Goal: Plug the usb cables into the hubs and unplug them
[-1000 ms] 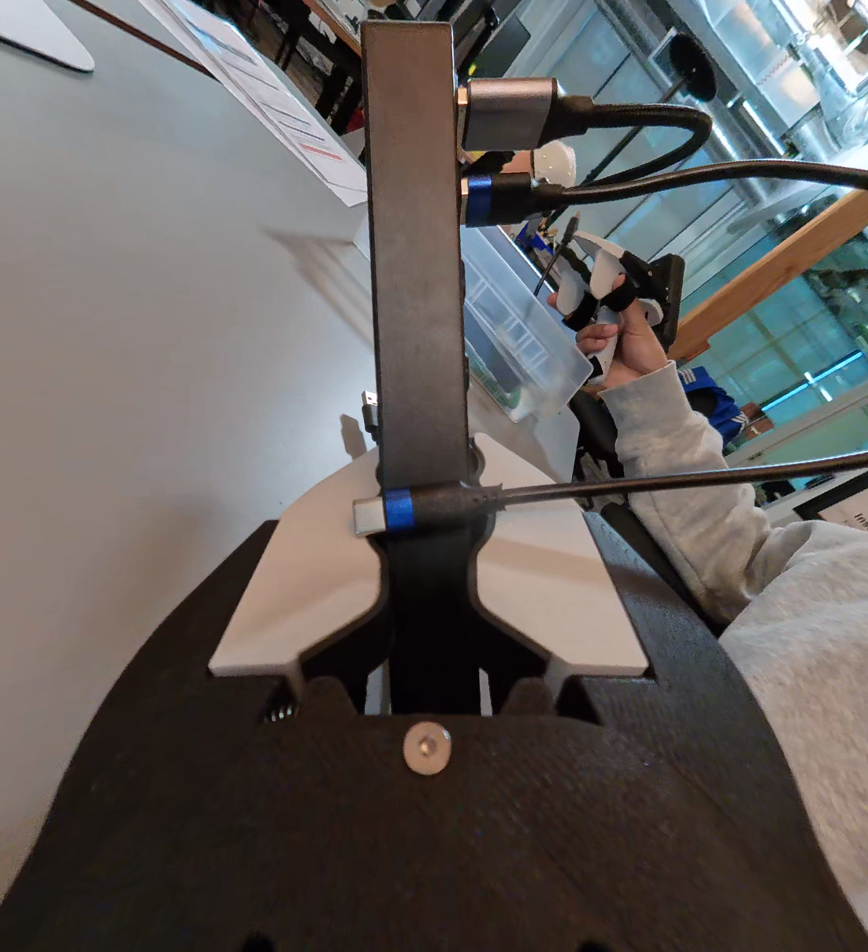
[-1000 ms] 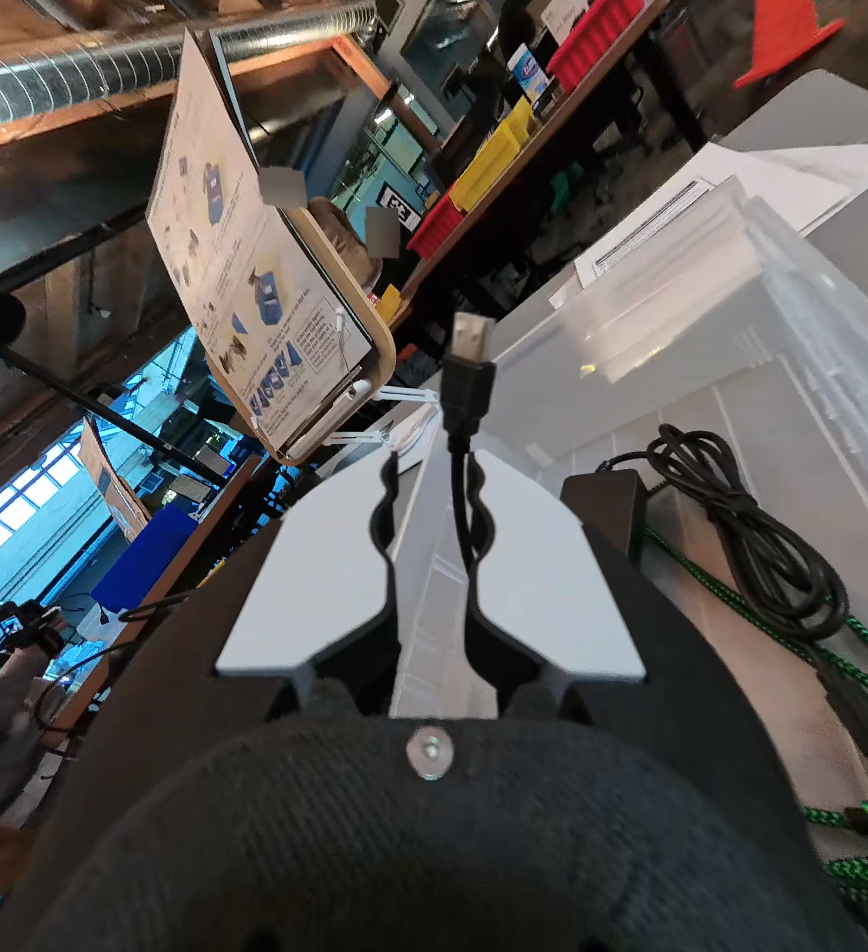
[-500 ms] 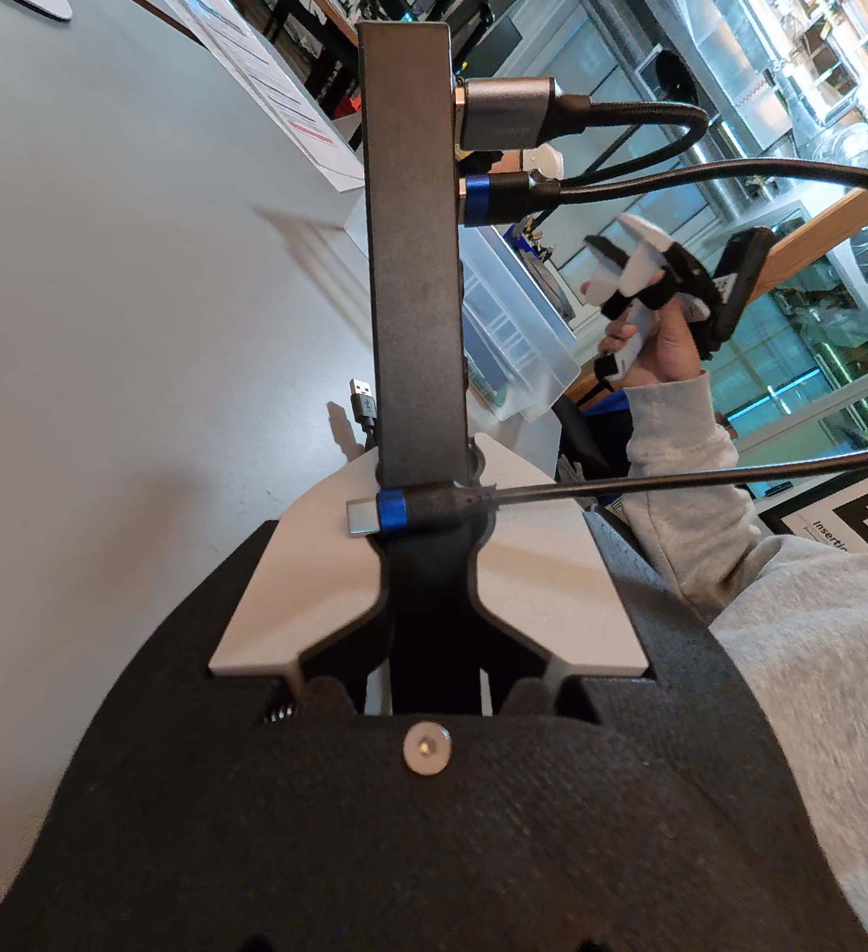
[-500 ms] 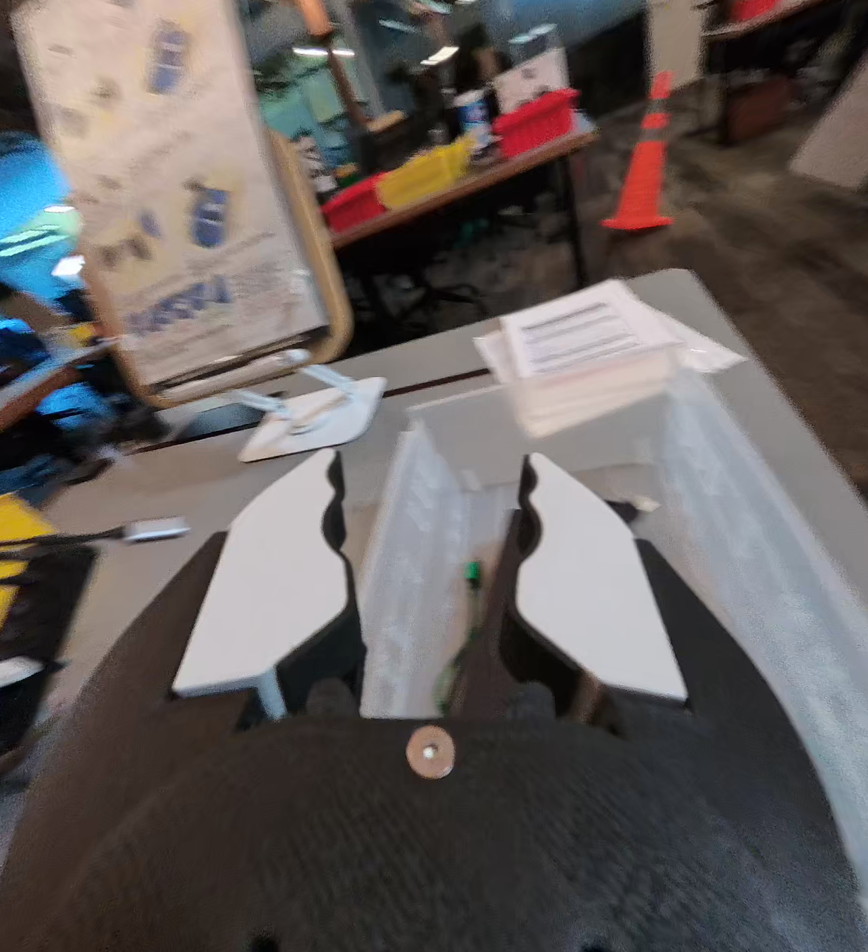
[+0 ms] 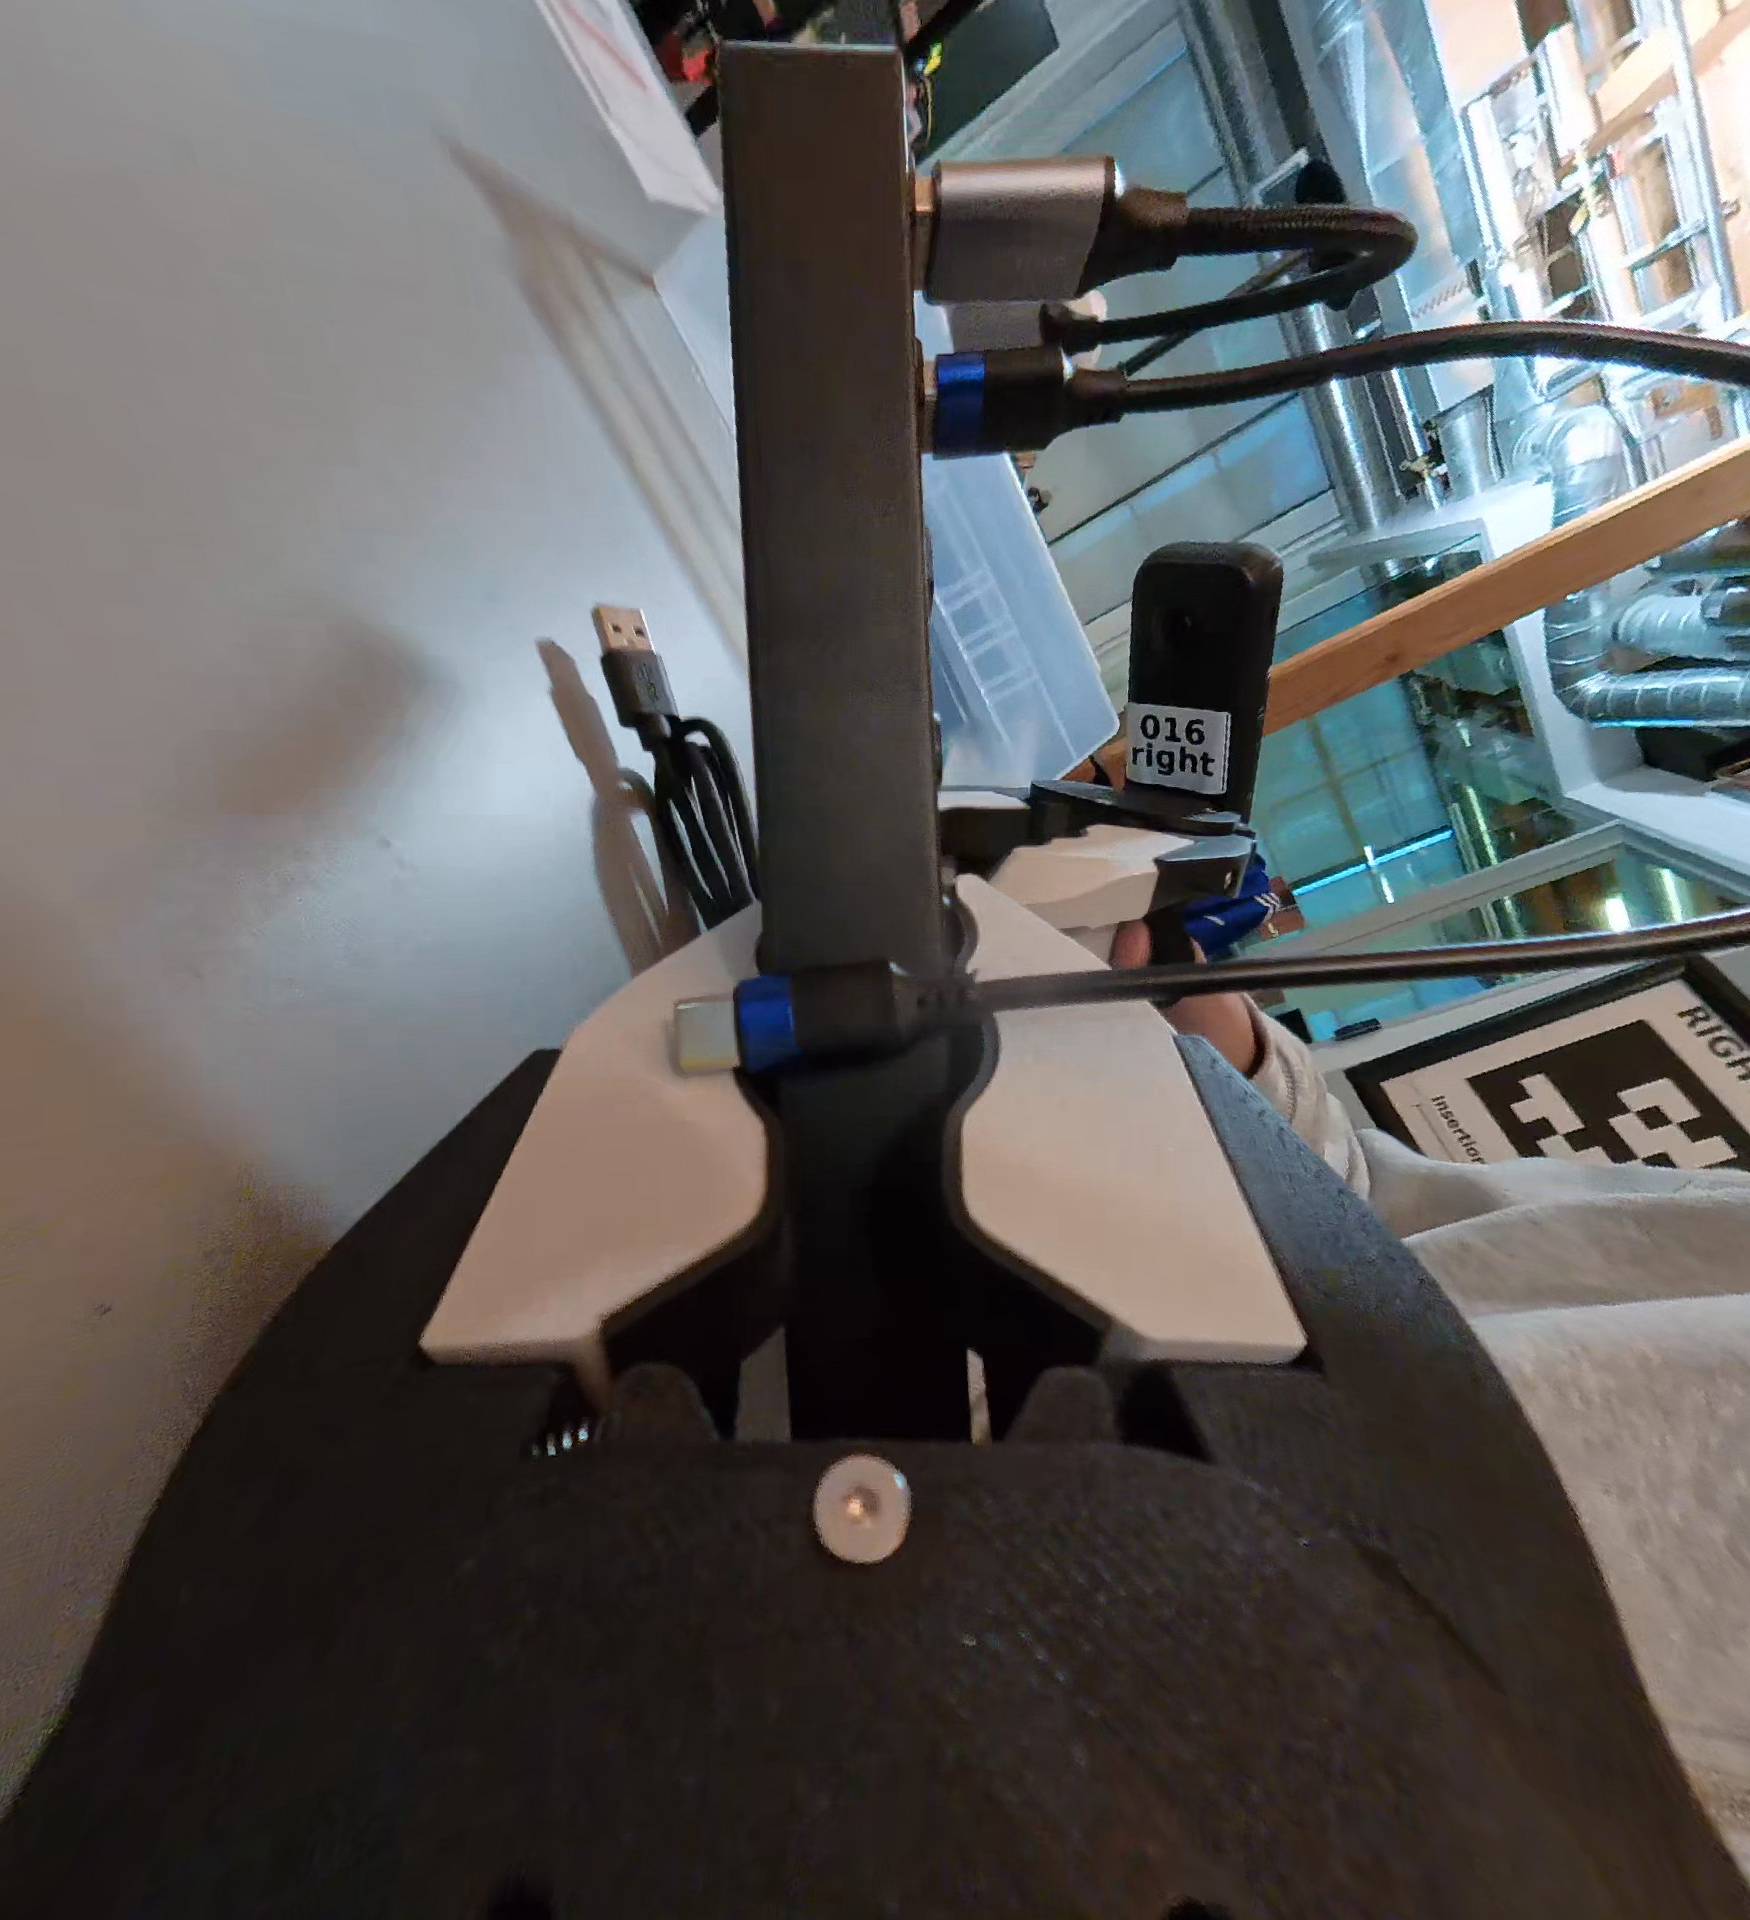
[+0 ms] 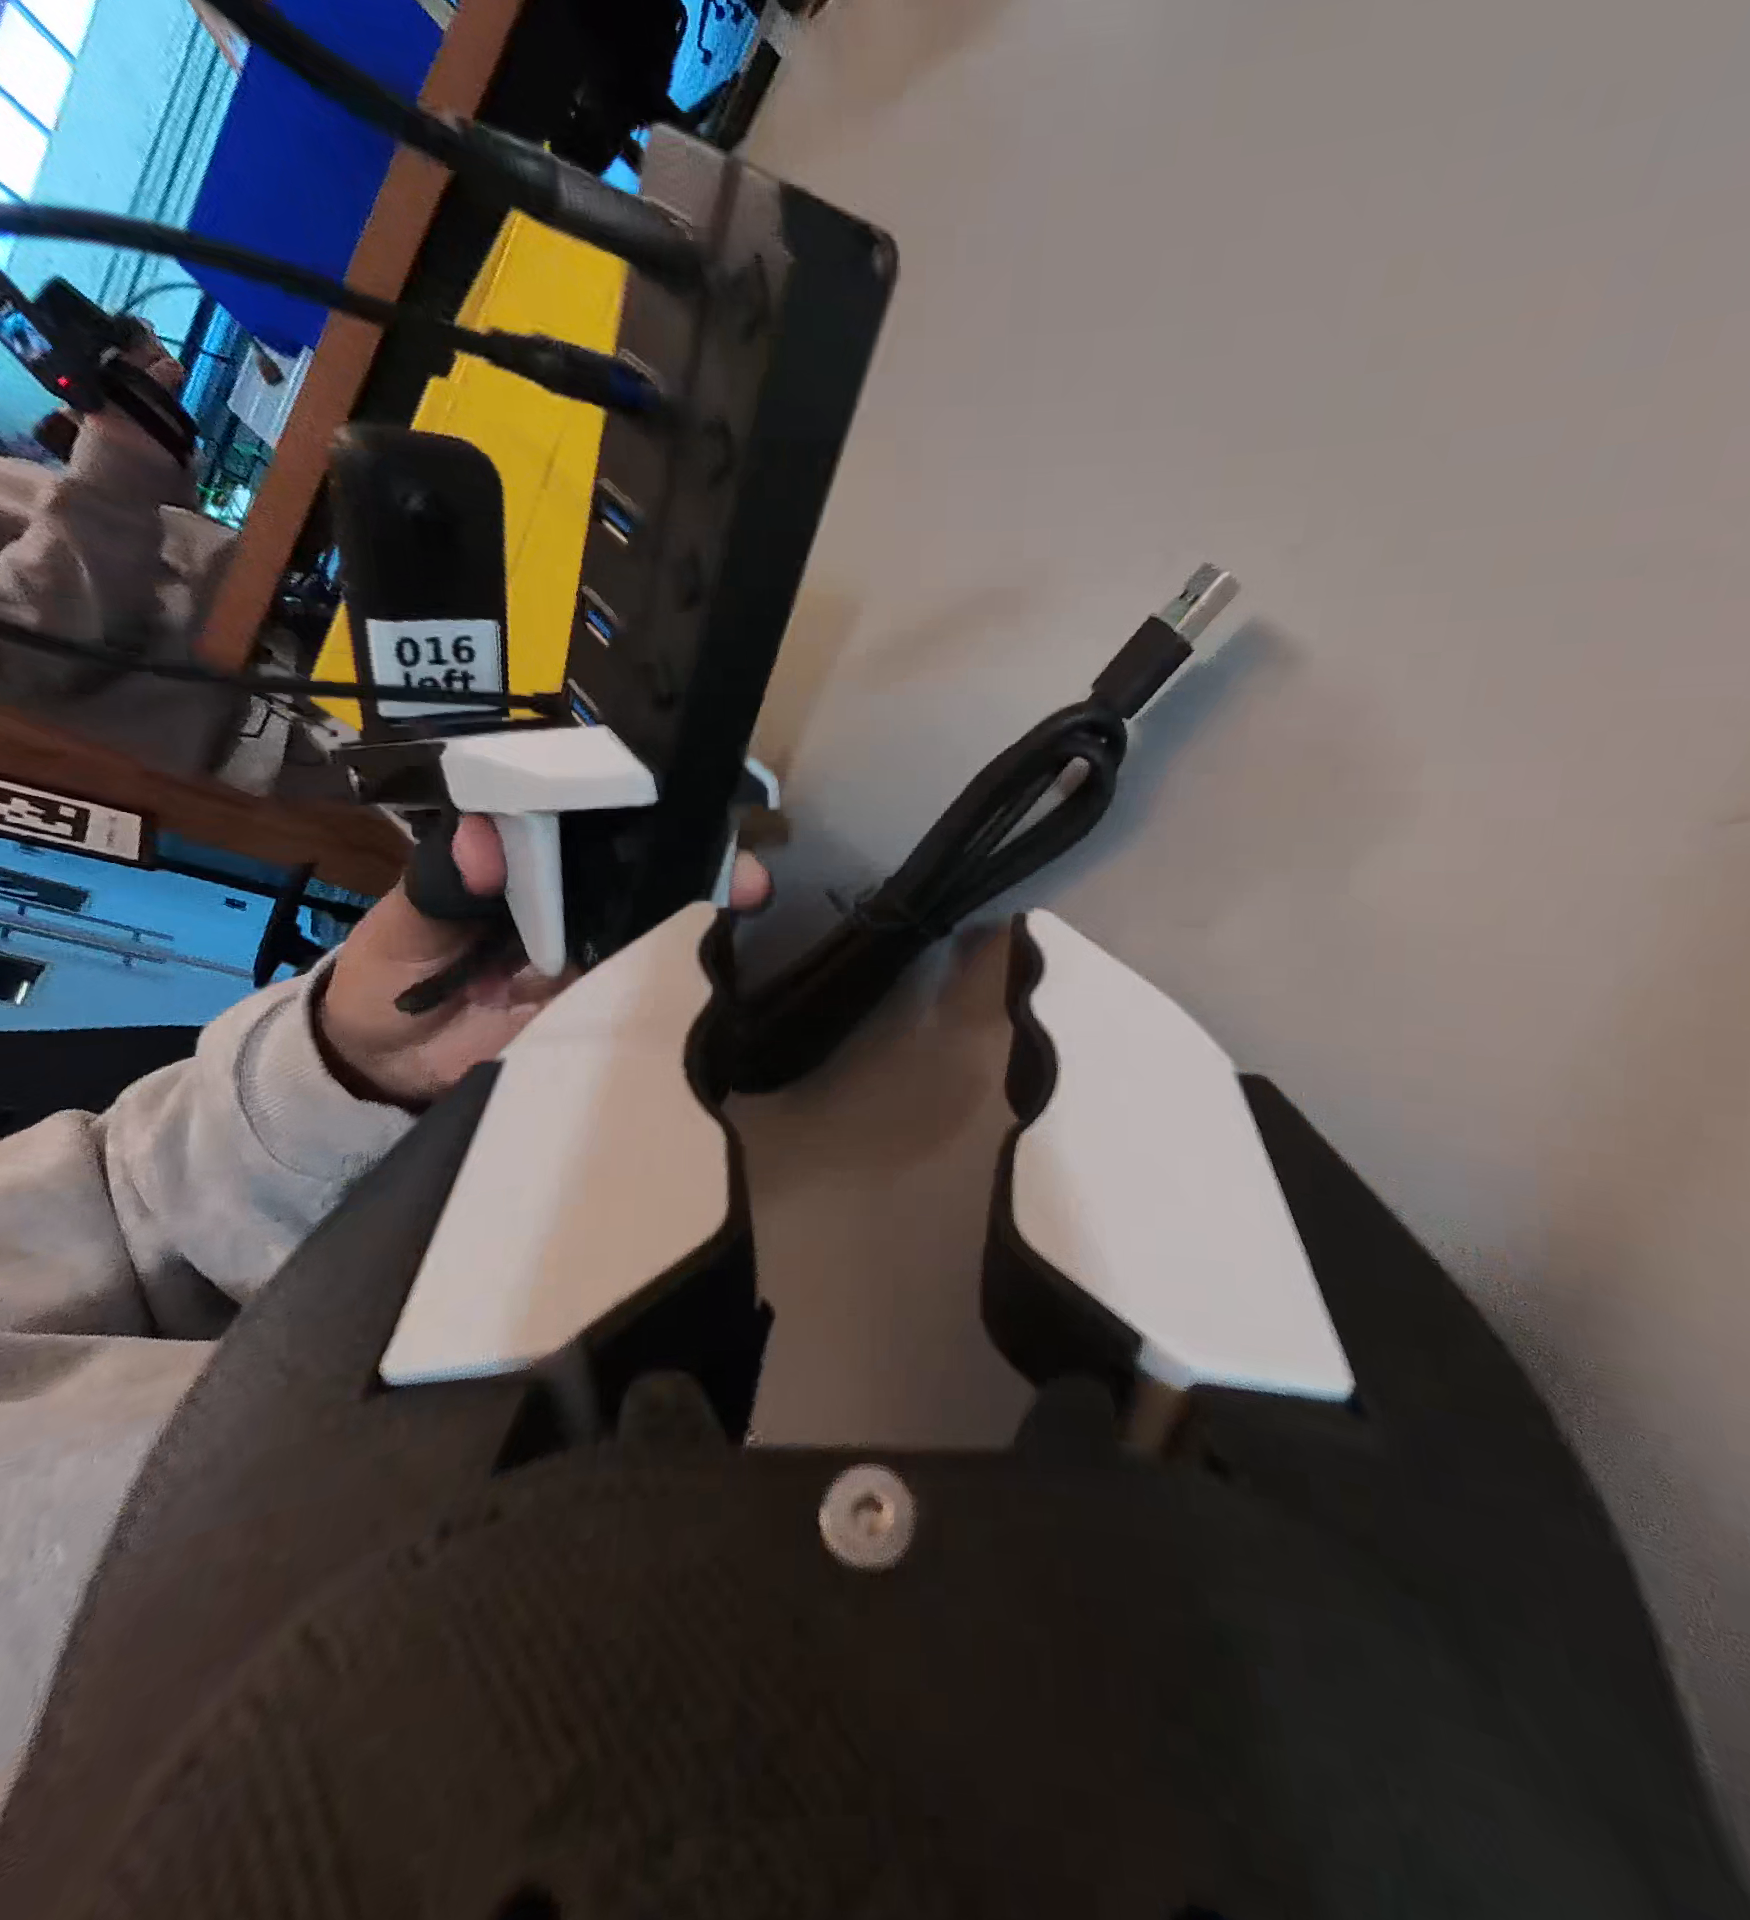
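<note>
The left gripper (image 5: 866,1023) is clamped on the tall dark-grey slab of a USB hub (image 5: 824,540) and holds it upright off the pale grey table (image 5: 227,623). Three plugs show along the hub's right-hand face: a broad silver-shelled one (image 5: 1022,229) at the top, a blue-ringed black one (image 5: 1001,400) below it, and a smaller one tucked between them. A second blue-ringed plug with a bare metal tip (image 5: 798,1023) lies loose across the left fingers (image 5: 642,1164), in no port.

The right gripper (image 6: 866,971) is spread wide and holds nothing. It points at a black USB cable bundled into a tight hank (image 6: 996,842), which lies on the table just beside the hub's foot. The hank's near loop sits between the white finger plates, hard against the left-hand plate (image 6: 590,1164); whether it touches is hard to tell. The hank's long axis runs away from this gripper and a little to its right, ending in a silver USB-A plug (image 6: 1198,603) that sticks out at the far end, well beyond the fingertips.

The right gripper is plainly the nearer one, the left being busy with the hub. My guess is that the plug end, not the loop, is what needs seizing, so the gripper would have to push forward along the hank before closing. Empty blue-tongued ports (image 6: 616,514) show on the hub's side, facing away from the cable.
</note>
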